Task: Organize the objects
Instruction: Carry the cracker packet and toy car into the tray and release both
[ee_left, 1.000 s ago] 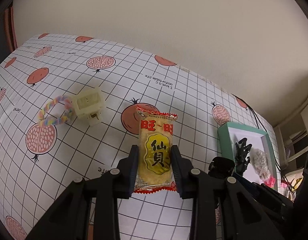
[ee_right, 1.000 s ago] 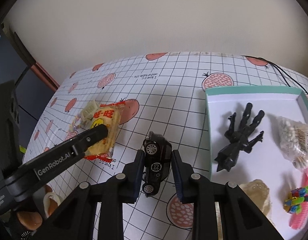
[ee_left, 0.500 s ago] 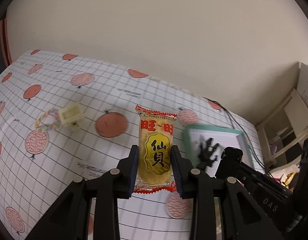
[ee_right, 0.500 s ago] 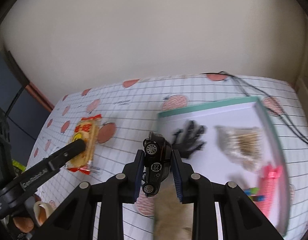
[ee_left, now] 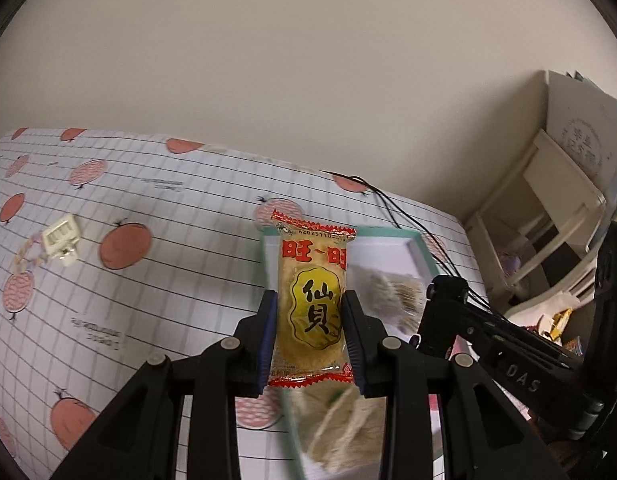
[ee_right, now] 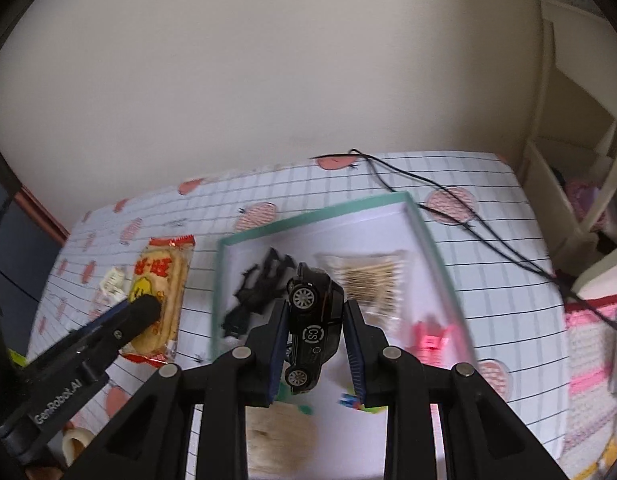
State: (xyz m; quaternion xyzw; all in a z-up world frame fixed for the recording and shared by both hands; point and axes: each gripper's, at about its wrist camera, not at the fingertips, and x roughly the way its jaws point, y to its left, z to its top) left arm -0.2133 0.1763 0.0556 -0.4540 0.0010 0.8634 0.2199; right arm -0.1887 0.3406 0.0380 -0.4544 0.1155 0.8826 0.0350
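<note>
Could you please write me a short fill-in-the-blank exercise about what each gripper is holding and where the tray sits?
1. The left gripper is shut on a yellow and red ____ packet.
2. The right gripper clamps a toy car whose colour is ____.
3. The tray with the white floor has a rim coloured ____.
4. The white clip lies on the ____ tablecloth, outside the tray.

Missing words: snack; black; teal; checked

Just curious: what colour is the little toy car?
Black, with silver wheels: the toy car, gripped sideways in the right gripper, shows best in the right wrist view.
</note>
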